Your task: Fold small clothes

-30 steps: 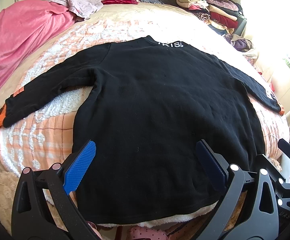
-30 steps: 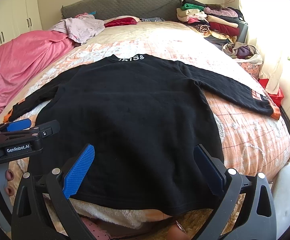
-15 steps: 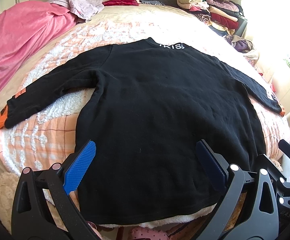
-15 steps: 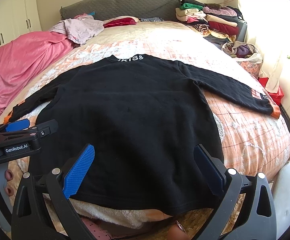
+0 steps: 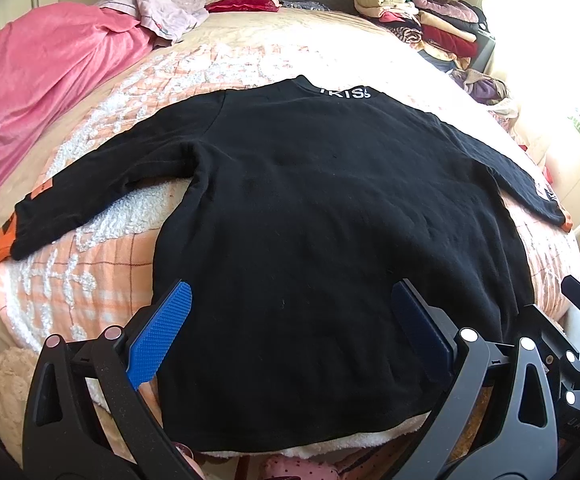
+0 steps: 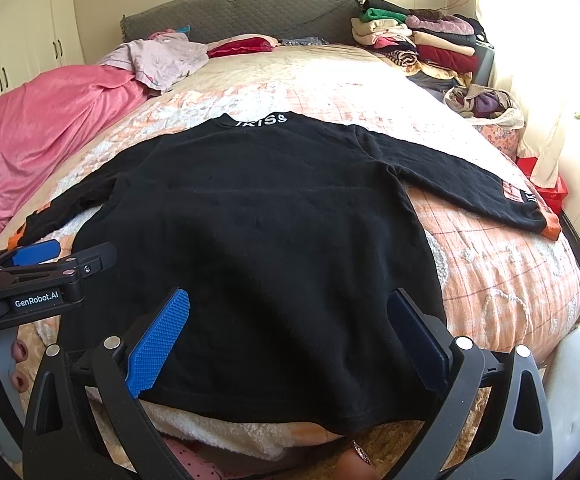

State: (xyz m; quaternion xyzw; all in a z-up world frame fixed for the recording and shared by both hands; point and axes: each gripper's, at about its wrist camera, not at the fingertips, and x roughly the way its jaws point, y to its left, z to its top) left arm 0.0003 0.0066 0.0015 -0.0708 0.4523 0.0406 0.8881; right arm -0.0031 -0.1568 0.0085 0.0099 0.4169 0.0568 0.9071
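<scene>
Slightly nearer than a second ago, both grippers hover wide open above the hem of the black long-sleeved knit sweater (image 5: 330, 208), spread flat, back up, on the peach checked bed quilt (image 5: 90, 264). Left gripper (image 5: 290, 332): take the orange-cuffed left sleeve (image 5: 90, 200) first. Right gripper (image 6: 290, 332): mirror it evenly.

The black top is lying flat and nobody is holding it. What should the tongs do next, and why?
Probably reach the left tongs out to the left sleeve and grab it near the orange cuff, to fold it in. The top lies flat on the bed with both sleeves spread, and both tongs, the right tongs too, are open and empty.
</scene>
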